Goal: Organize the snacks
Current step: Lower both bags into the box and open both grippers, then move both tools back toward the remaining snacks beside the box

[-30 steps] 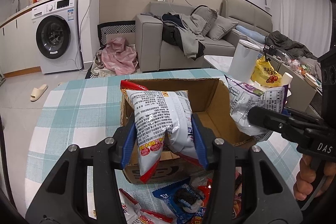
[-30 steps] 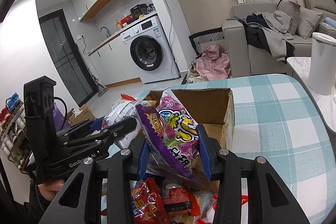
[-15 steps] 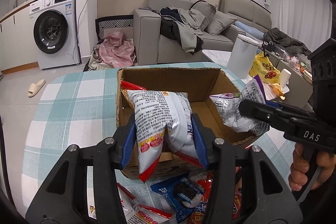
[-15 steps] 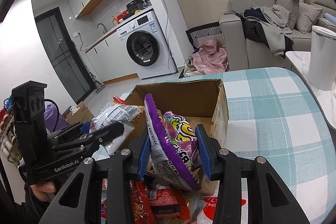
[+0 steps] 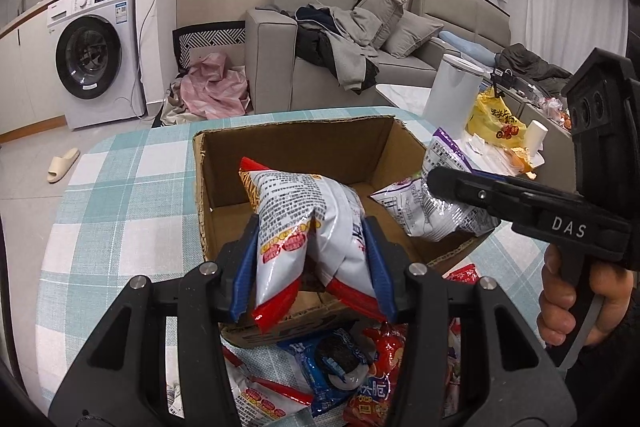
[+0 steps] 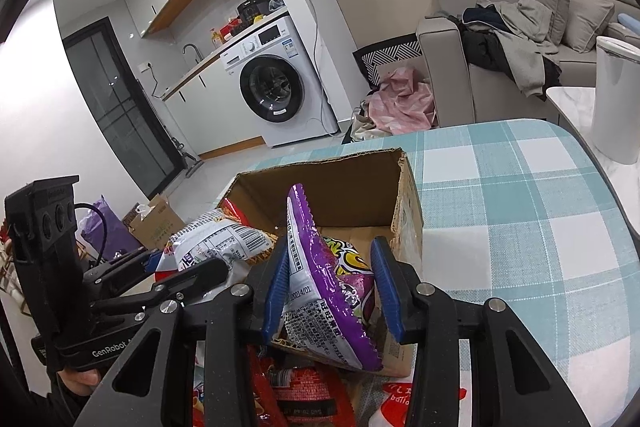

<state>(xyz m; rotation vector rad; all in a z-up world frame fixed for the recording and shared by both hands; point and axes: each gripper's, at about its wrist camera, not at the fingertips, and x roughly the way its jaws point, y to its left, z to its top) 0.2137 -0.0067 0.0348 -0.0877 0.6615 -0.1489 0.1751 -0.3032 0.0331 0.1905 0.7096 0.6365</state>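
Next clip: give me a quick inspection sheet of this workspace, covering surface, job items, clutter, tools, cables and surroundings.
Surface: table under teal checked cloth.
Job's things: open cardboard box; silver and red snack bag and purple snack bag held over it.
Clutter: loose snack packets on the cloth before the box.
Grippers: left tool shut on the silver and red bag; right tool shut on the purple bag.
Cables: wire hanging down the wall beside the washing machine.
Surroundings: sofa piled with clothes, slipper on the floor.
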